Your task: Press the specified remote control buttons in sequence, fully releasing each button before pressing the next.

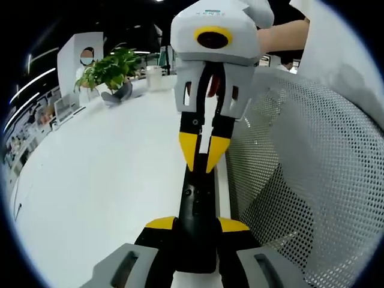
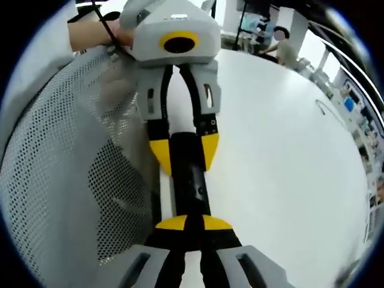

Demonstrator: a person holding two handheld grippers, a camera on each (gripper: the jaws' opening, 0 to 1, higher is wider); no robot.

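Left hand-held gripper (image 1: pixel 198 231) clamps remote (image 1: pixel 198 204); right hand-held gripper (image 1: pixel 203 153) fingertips closed on it

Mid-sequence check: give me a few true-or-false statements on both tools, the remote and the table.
1. The left tool grips the black remote. True.
2. The remote lies flat on the table, untouched. False: the left tool holds it.
3. The right tool has its tips spread wide. False: they are together, at the remote's top face.
4. A potted plant stands at the white table's far end. True.
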